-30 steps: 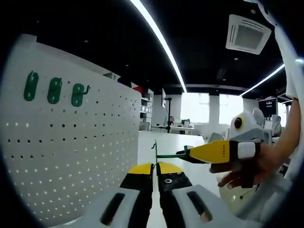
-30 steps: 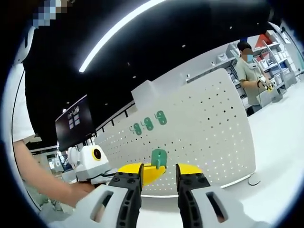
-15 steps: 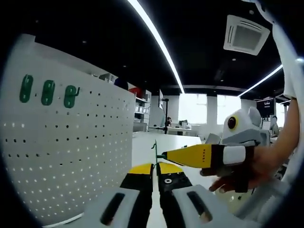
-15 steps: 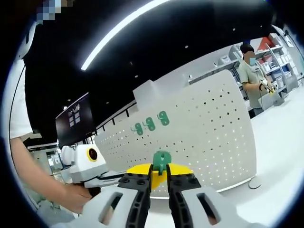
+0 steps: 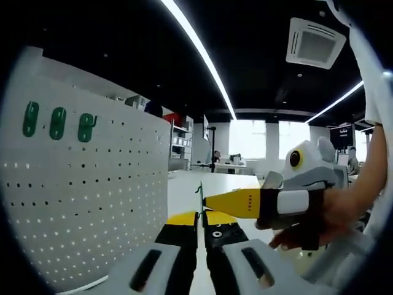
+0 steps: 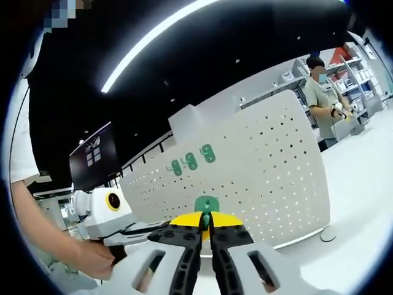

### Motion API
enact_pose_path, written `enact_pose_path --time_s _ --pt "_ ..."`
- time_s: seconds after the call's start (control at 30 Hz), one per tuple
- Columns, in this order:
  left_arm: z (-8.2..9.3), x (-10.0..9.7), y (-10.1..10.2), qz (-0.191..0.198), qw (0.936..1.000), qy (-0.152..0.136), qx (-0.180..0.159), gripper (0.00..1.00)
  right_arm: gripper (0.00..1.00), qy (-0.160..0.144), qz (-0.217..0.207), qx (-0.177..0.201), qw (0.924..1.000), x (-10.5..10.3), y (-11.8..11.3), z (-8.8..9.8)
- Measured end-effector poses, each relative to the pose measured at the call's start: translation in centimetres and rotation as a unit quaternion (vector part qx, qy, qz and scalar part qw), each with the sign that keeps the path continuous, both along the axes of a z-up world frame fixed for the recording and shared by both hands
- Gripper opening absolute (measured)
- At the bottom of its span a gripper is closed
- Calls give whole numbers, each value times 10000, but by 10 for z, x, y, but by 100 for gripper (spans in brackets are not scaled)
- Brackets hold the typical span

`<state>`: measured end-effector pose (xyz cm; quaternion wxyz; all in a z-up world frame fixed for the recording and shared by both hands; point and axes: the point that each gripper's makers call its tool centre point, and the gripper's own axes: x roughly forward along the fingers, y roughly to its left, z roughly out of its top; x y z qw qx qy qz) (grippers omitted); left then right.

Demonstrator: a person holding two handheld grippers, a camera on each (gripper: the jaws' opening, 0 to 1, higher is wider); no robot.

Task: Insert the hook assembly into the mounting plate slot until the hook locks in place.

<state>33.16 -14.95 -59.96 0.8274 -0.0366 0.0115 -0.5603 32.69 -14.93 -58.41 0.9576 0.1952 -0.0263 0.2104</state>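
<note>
Green hook plate (image 6: 206, 204) now apparently pinched by both tongs, right tongs (image 6: 206, 222) newly closed.

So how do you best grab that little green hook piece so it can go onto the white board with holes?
Grip the green hook piece by its flat plate, jaws pinching both faces from behind, as the right gripper does. That likely leaves its front free to meet the pegboard.

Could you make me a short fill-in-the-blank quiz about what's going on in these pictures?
1. The hooks already on the white pegboard number ____.
2. Their colour is ____.
3. The right gripper is shut on a green ____.
4. The left gripper has its jaws ____.

Missing words: three; green; hook; shut
</note>
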Motion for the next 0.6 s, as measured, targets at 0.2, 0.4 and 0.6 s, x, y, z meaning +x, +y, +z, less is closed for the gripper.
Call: enact_pose_path --time_s 0.2,0.4,0.6 --pt "3 -2 1 -32 10000 -17 -6 3 1 18 10 -3 10000 -1 1 2" --pt "0 -2 2 -30 10000 16 37 4 0 68 20 -46 10000 -1 1 0" --pt "-4 -4 0 -76 9998 74 164 18 0 114 31 39 9999 -1 1 -1"
